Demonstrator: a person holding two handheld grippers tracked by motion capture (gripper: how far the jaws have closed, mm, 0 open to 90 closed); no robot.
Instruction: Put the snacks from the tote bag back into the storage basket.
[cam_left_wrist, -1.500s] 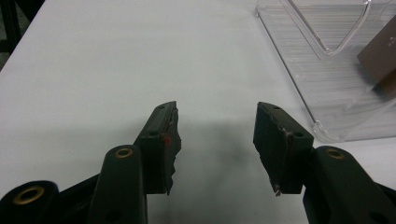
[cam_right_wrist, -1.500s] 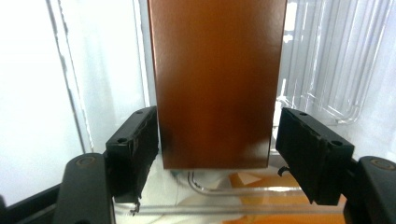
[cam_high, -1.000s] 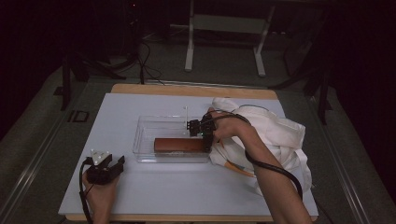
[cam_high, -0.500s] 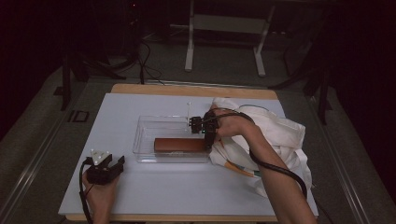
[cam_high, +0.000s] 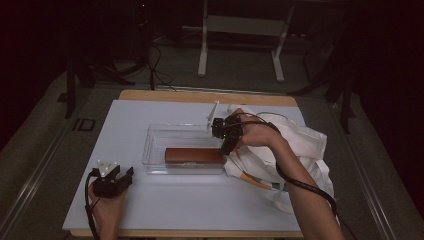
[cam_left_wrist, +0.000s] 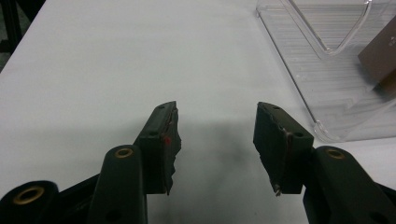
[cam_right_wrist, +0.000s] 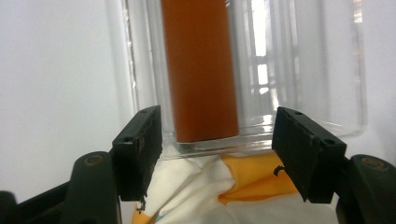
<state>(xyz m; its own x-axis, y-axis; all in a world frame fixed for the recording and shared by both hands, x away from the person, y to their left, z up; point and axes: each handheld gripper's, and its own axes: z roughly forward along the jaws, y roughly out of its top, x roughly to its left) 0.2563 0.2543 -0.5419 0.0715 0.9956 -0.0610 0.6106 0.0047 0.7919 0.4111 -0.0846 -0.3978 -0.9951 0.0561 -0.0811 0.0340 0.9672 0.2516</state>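
A long brown box (cam_high: 192, 155) lies flat inside a clear plastic bin (cam_high: 155, 135) at the middle of the white table. My right gripper (cam_high: 227, 146) hangs over the bin's right end, tilted down toward the box. In the right gripper view the box (cam_right_wrist: 198, 70) stretches away beyond the right gripper (cam_right_wrist: 217, 140), whose jaws have just been closing and stand apart with nothing between the pads. My left gripper (cam_high: 125, 174) rests on the table at the near left. In the left gripper view my left gripper (cam_left_wrist: 217, 135) is open over bare tabletop.
A crumpled white cloth bag (cam_high: 300, 145) with orange handles lies right of the bin, under the right forearm; its fabric (cam_right_wrist: 187, 196) shows below the right jaws. A corner of the bin (cam_left_wrist: 327, 93) is ahead and right of the left gripper. A cable trails from each gripper.
The right gripper has lifted and drawn back to the right from the box's end, its jaws narrower than before. The box stays in the bin. The left gripper has not moved.
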